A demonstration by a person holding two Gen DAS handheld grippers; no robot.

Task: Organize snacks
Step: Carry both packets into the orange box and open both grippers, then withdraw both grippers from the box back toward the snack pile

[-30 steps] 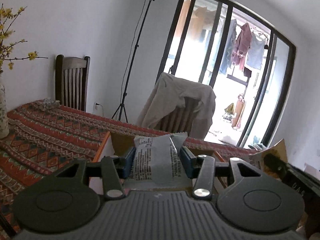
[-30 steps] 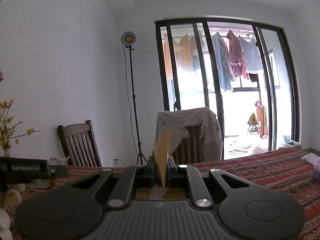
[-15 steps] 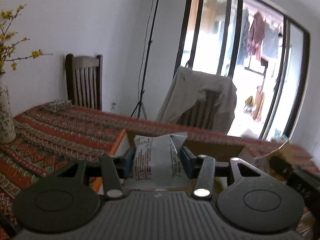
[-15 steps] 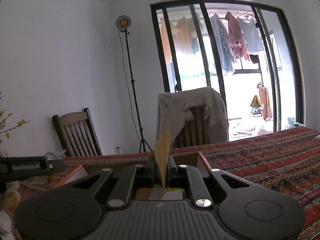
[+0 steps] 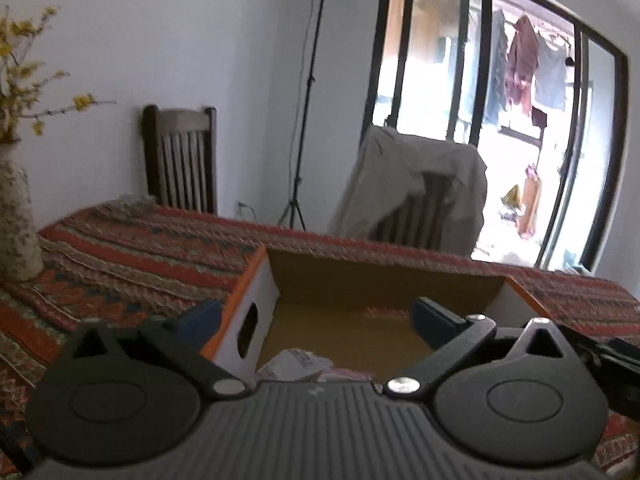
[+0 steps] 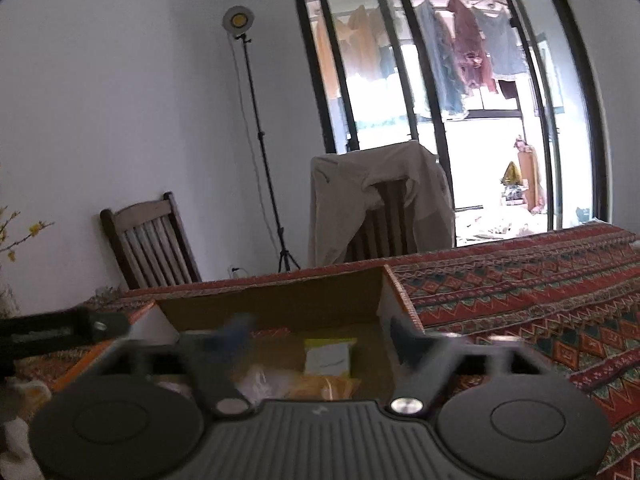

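As both sets of jaws swing apart with nothing between them, my left gripper [image 5: 316,316] and right gripper [image 6: 320,330] hang over the cardboard box [image 5: 384,276]. Near me, a white snack packet [image 5: 294,364] and yellow packets [image 6: 320,384] lie inside it. Beyond stretches the patterned tablecloth [image 6: 520,280], then a draped chair [image 6: 380,208].

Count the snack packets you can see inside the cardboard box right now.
3 in the right wrist view, all on the cardboard box floor: a yellow-and-white packet, an orange packet nearer, a pale packet left. Others may hide behind the tool body.
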